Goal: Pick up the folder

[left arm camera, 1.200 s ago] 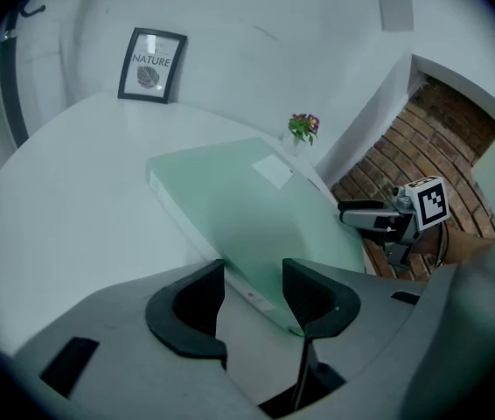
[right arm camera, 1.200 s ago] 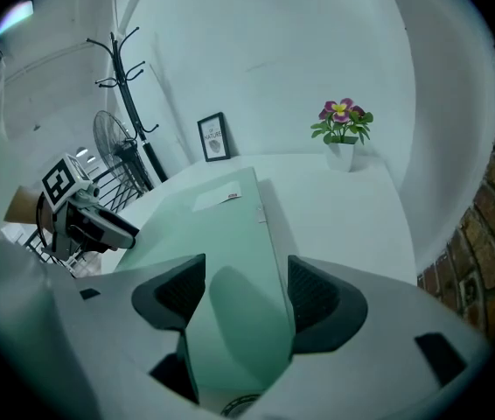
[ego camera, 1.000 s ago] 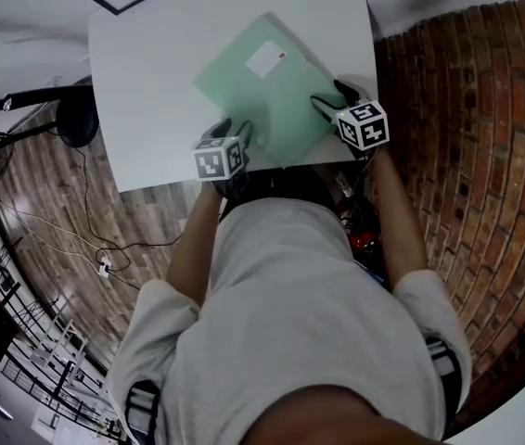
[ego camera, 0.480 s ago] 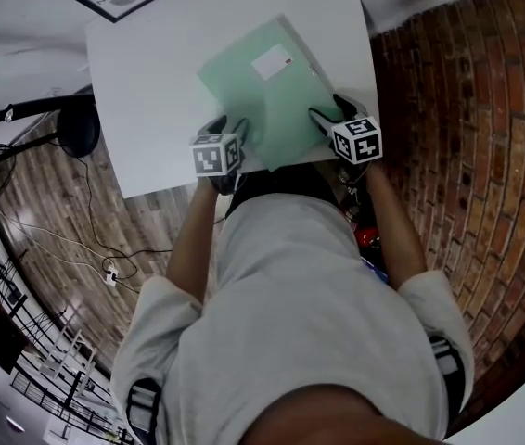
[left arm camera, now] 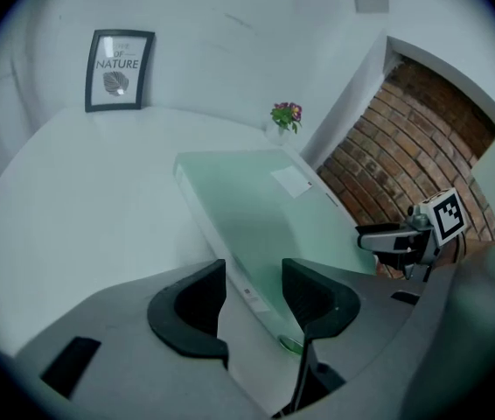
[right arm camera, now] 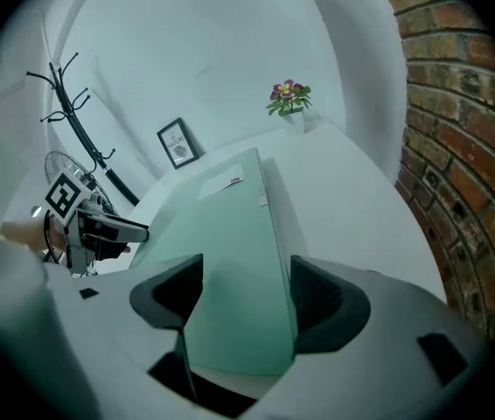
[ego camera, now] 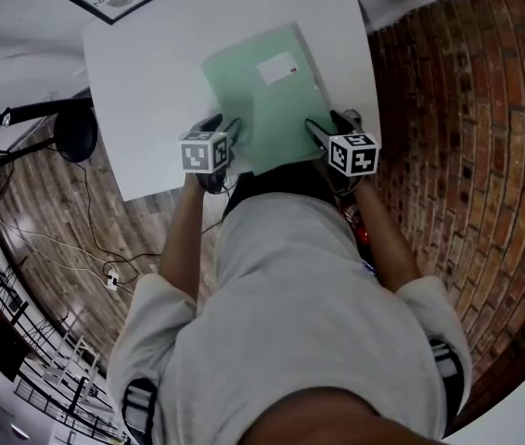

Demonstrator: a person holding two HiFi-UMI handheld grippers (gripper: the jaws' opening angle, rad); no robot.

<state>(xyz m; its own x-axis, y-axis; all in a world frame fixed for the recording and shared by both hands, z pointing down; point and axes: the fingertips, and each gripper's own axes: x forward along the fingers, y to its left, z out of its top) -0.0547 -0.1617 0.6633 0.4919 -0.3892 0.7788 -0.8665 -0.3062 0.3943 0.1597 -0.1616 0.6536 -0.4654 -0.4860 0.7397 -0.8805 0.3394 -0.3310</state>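
Green, flat on the white table (ego camera: 151, 82): straddling near corners of the folder (ego camera: 267, 95) with left gripper (ego camera: 224, 124) and right gripper (ego camera: 327, 124), jaws apart, not clamping.

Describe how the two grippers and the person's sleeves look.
The left gripper and right gripper match: grey bodies and black curved jaws. Each carries a white cube with black square markers. The person wears a pale short-sleeved shirt.

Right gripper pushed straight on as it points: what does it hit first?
Probably the green folder: its edge sits between the right gripper's open jaws, with the white table beneath.
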